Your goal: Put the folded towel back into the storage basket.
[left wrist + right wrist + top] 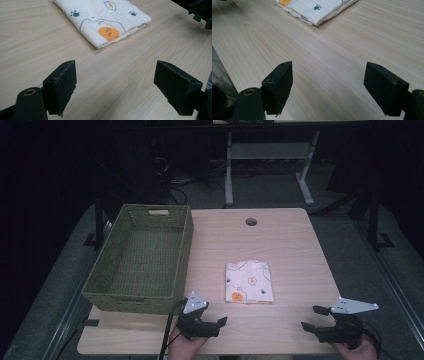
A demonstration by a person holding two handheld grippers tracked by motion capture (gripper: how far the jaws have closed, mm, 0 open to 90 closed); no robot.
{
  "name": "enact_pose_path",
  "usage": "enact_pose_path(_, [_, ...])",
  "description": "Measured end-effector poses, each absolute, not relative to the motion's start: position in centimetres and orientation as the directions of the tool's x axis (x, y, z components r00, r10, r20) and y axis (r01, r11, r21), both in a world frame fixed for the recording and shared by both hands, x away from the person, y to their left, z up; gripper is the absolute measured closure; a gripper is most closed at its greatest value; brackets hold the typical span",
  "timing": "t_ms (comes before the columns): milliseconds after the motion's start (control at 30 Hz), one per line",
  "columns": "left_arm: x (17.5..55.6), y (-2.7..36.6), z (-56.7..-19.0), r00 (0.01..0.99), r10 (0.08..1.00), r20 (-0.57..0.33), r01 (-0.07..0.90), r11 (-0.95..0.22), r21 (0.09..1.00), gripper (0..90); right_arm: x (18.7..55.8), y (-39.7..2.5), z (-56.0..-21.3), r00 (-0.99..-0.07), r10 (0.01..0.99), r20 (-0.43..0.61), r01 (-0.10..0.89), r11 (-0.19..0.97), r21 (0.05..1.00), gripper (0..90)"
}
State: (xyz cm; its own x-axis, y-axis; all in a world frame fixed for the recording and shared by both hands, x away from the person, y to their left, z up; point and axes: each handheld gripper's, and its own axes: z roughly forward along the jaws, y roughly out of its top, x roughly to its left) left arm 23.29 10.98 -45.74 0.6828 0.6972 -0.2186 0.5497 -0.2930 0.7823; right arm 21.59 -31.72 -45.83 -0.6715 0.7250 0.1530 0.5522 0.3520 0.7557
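Folded cloth (249, 282) lies beside the empty basket (141, 265); both hand-held grippers gape wide

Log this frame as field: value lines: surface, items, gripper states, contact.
surface: light wood table, round hole near far edge
cloth: folded white printed cloth, lying flat at table centre
basket: green woven basket, left side of table, nothing seen inside
left gripper: open, near edge, below-left of cloth
right gripper: open, near edge, right of cloth
contact: neither gripper touches the cloth
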Motion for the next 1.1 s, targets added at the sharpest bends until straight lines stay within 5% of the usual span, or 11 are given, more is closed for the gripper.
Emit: enact_pose_path(1100, [25.4, 8.9, -44.3, 0.707, 0.656, -0.264, 0.553, -0.281, 0.784, 17.5, 26.3, -29.6, -44.3, -0.664, 0.712, 0.228, 0.607, 0.336, 0.720, 18.8])
